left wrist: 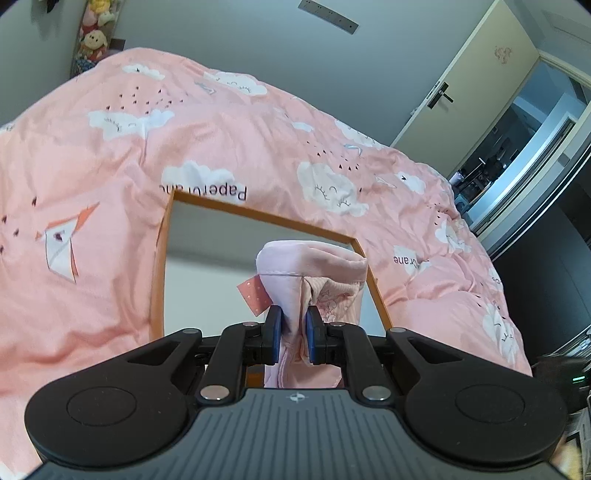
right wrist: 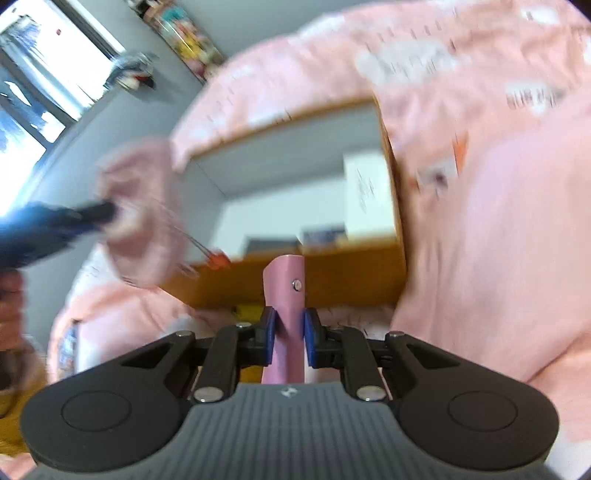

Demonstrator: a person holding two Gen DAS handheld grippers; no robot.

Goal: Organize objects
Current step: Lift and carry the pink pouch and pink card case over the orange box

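While left gripper (left wrist: 292,334) jaws pinch pink cloth (left wrist: 314,273), right gripper (right wrist: 290,338) jaws pinch pink strap (right wrist: 286,295); quilt (left wrist: 110,155) reads "Paper".

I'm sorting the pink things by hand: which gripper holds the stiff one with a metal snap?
The right gripper: its pink strap is smooth with a round snap, while the left gripper pinches soft, crumpled pink cloth.

A pink quilt (left wrist: 221,155) with clouds lay before me. Behind it I saw a door (left wrist: 469,81). Stuffed toys (left wrist: 96,33) hung in the corner.
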